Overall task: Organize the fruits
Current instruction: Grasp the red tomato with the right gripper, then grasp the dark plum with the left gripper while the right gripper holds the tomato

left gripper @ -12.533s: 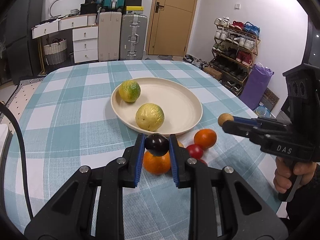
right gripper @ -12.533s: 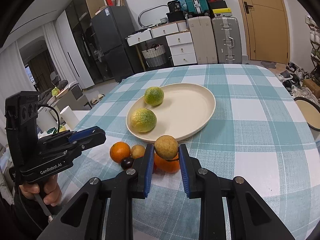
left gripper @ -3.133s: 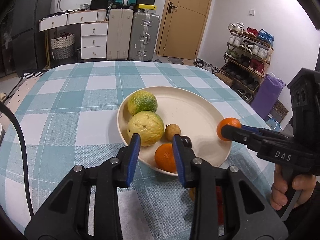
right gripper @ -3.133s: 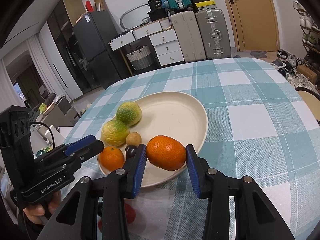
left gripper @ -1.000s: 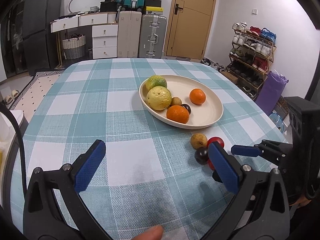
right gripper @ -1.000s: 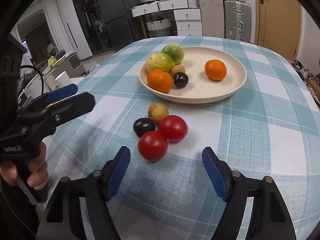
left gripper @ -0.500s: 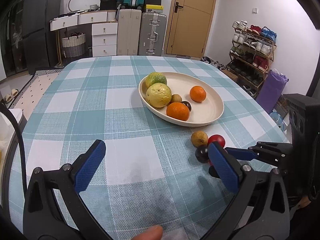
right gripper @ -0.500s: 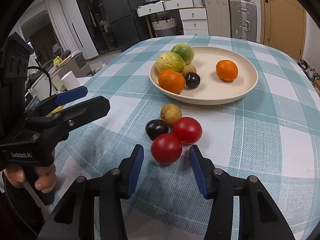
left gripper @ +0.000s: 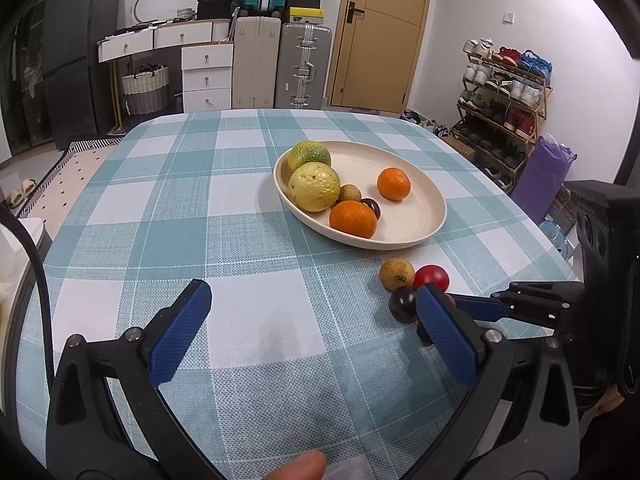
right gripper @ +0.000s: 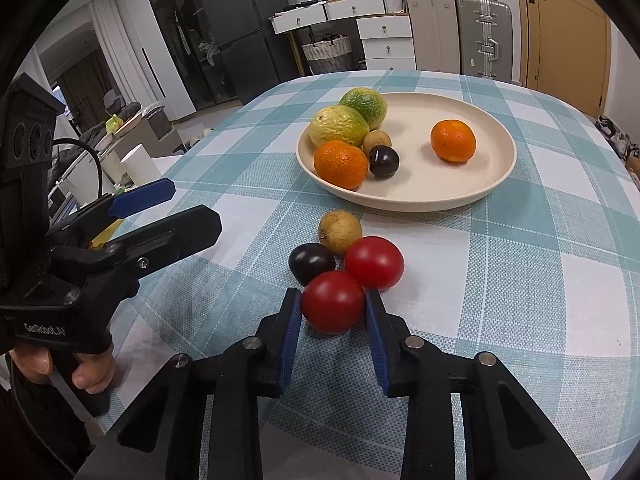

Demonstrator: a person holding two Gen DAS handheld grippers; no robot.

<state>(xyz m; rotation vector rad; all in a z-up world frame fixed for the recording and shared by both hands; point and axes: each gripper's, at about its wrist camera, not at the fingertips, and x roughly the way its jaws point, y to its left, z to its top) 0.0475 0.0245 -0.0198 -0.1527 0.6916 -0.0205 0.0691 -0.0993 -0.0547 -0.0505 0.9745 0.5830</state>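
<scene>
Left wrist view first: we see our left gripper [left gripper: 312, 328] with its blue pads [left gripper: 180, 332] spread wide apart over bare checked cloth on the desk [left gripper: 248, 240], nothing between them. Beyond it sits the cream plate [left gripper: 424, 216], carrying a green-yellow citrus [left gripper: 309, 155], a pale yellow guava-like fruit [left gripper: 314, 187], a small tan fruit [left gripper: 349, 193], a dark plum [left gripper: 370, 207] and two oranges [left gripper: 353, 219]. Near the plate's front rim, on the cloth, lie a tan fruit [left gripper: 397, 274], a red tomato [left gripper: 431, 277] and a dark plum [left gripper: 402, 304]. Our right gripper comes in from the right edge beside that cluster; its tips are hidden behind our left pad.

Right wrist view next: our right gripper [right gripper: 333, 312] is closing its jaws on the nearer tomato [right gripper: 333, 302], and both pads [right gripper: 290, 328] already touch its sides. That tomato rests on the desk, touching the second tomato [right gripper: 374, 262] and just beside the loose plum [right gripper: 311, 262], with the tan fruit [right gripper: 340, 232] behind them. Our left gripper [right gripper: 172, 208] hangs at the left with its fingers parted, held by a hand [right gripper: 76, 368].
</scene>
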